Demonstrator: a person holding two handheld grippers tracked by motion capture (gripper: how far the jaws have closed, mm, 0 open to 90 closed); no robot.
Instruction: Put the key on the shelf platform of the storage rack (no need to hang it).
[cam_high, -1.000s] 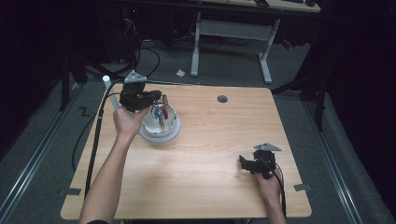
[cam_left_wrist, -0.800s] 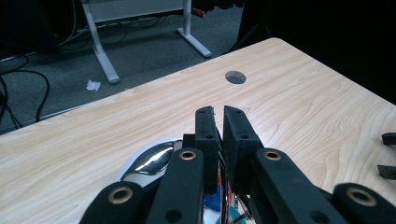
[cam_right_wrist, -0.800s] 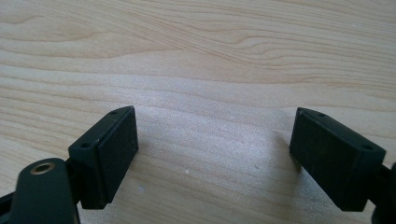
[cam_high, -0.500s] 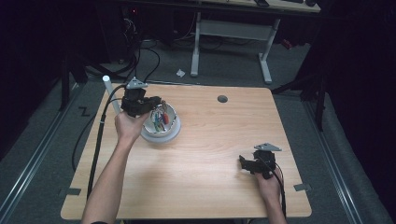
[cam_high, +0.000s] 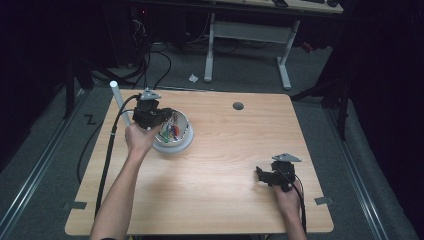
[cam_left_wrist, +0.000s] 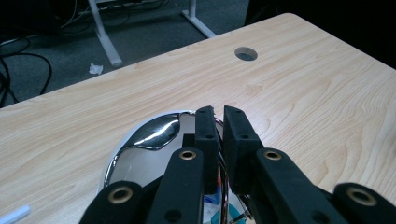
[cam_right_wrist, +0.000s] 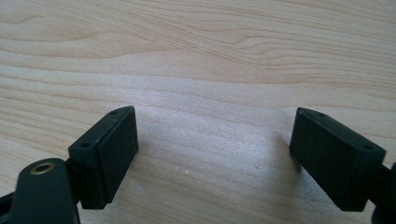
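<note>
Over the shiny round steel bowl (cam_high: 176, 136) far left on the pale wooden desk (cam_high: 225, 165), the left tool (cam_left_wrist: 218, 122) seems mid-pick with jaws nearly together, whether pinching the small coloured items (cam_high: 172, 131) I cannot tell, so lifting clear comes next, while the right tool (cam_right_wrist: 212, 154) rests spread near right.

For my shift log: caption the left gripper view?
Left gripper, jaws nearly closed, poised over a shiny metal bowl on the wooden table.

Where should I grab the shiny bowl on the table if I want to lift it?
Probably the rim of the bowl on its right side, coming down from above with one jaw inside and one outside. That thin rim stands free there, while the left gripper hangs over the near left part and small colourful things lie inside.
</note>
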